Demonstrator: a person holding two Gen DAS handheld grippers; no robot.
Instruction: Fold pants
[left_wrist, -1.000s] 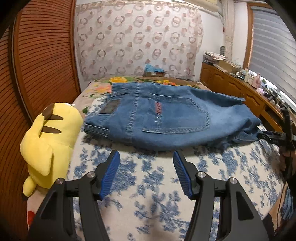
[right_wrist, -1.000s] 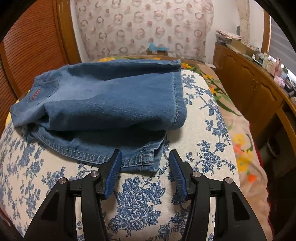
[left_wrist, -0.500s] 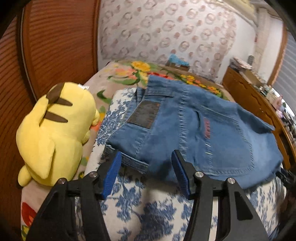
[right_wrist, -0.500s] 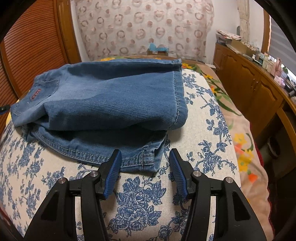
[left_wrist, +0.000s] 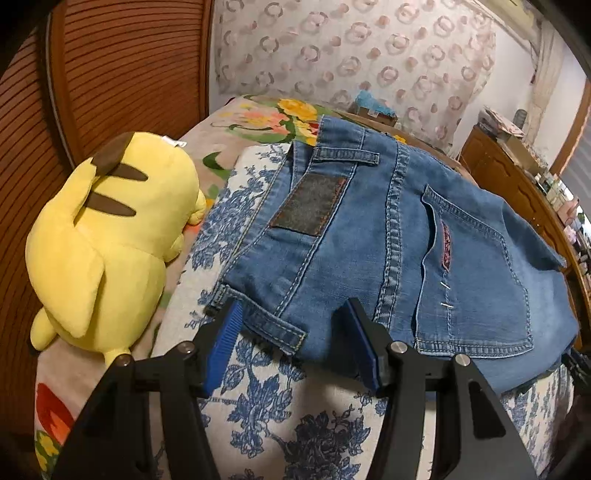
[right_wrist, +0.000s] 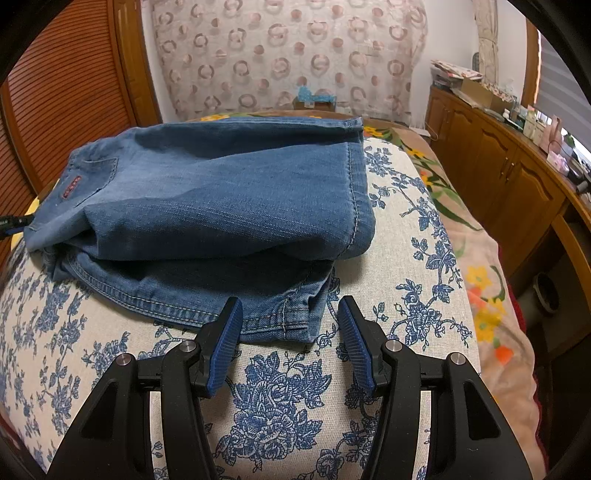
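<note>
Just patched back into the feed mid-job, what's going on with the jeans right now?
A person holds a gripper in each hand over the jeans, which lie already folded over on the floral-covered bed. The left gripper sits open at the waistband corner, near the belt loop, beside a yellow plush toy. The right gripper sits open at the hem corner of the lower layer. Neither is clamping the denim yet.

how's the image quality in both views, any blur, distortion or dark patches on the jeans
Left wrist view: strong fisheye bowing with black corners; the jeans are sharp and evenly lit, while the yellow plush toy looks slightly soft near the edge. Right wrist view: the same bowing; the denim is sharp, with deep shadow under the folded top layer and no glare.
</note>
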